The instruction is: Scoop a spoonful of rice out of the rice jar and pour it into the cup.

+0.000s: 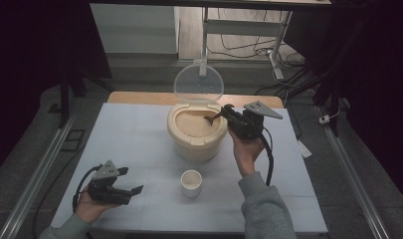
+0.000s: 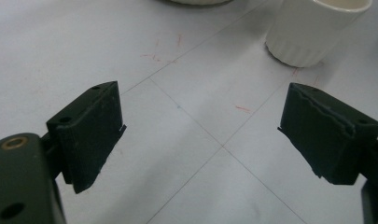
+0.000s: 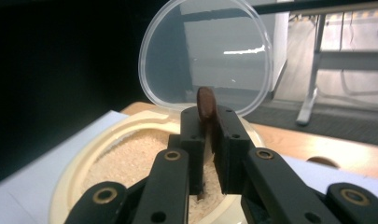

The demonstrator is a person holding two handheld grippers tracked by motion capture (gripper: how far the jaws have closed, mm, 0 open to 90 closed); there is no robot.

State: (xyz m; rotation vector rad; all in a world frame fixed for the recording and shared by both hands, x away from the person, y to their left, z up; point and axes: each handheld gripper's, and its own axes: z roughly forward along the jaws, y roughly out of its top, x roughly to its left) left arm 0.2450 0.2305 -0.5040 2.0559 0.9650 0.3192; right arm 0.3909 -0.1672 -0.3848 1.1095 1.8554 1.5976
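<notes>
A cream bucket (image 1: pixel 196 149) of rice (image 1: pixel 191 124) stands at the middle of the white table, its clear round lid (image 1: pixel 198 83) hinged upright behind it. My right gripper (image 1: pixel 228 112) hangs over the bucket's right rim, shut on the handle of a brown spoon (image 1: pixel 212 118) whose bowl dips into the rice. In the right gripper view the spoon handle (image 3: pixel 205 102) sticks up between the closed jaws of the right gripper (image 3: pixel 208 116), above the rice (image 3: pixel 130 158). A small white cup (image 1: pixel 191 182) sits in front of the bucket. My left gripper (image 1: pixel 131 180) rests open at the front left; the left gripper (image 2: pixel 203 107) holds nothing.
The cup (image 2: pixel 312 28) stands just beyond the left gripper's far jaw. The white table top (image 1: pixel 134 134) has thin grid lines and faint red marks. A wooden strip (image 1: pixel 139 97) runs along its far edge. Desk legs and cables lie on the floor behind.
</notes>
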